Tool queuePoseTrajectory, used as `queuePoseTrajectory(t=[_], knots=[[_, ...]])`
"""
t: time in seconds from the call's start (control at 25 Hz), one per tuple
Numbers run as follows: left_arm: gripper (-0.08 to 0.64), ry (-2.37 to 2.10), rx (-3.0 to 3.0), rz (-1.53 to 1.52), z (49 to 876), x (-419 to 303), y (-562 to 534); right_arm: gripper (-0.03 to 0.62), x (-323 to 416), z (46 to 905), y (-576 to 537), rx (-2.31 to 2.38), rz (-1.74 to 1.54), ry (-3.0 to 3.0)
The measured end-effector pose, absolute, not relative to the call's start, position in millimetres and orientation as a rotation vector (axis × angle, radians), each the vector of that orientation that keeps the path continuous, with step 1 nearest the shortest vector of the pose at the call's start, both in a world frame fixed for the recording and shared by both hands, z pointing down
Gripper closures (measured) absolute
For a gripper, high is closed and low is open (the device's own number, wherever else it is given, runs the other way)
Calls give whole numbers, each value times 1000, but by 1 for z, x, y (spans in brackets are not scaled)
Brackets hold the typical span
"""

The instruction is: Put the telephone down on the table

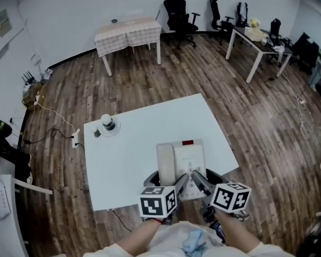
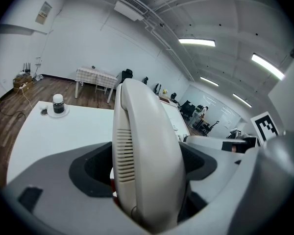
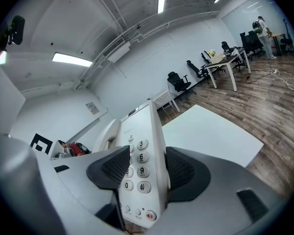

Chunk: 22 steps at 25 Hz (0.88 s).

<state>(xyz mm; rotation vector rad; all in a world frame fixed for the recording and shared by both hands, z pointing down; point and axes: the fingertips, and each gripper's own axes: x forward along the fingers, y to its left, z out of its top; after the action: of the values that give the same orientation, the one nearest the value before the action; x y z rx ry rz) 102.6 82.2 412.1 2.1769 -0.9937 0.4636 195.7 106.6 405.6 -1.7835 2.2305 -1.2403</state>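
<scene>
We see the phone in smooth off-white plastic with a faint sheen, its keys glossier; the handset is the same plastic, with a ribbed grille. The left tongs and right tongs look like matt grey plastic, with dark, finely dimpled pads. The tabletop is smooth matt white, the floor planked wood with a soft gloss
</scene>
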Motion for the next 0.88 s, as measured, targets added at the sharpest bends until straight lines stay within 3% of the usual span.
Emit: queuePoseTrajectory(t=[0.88], knots=[[158,-947,2231,450,394,20,-3,344,111,385,25,-1833,-1179,2191]])
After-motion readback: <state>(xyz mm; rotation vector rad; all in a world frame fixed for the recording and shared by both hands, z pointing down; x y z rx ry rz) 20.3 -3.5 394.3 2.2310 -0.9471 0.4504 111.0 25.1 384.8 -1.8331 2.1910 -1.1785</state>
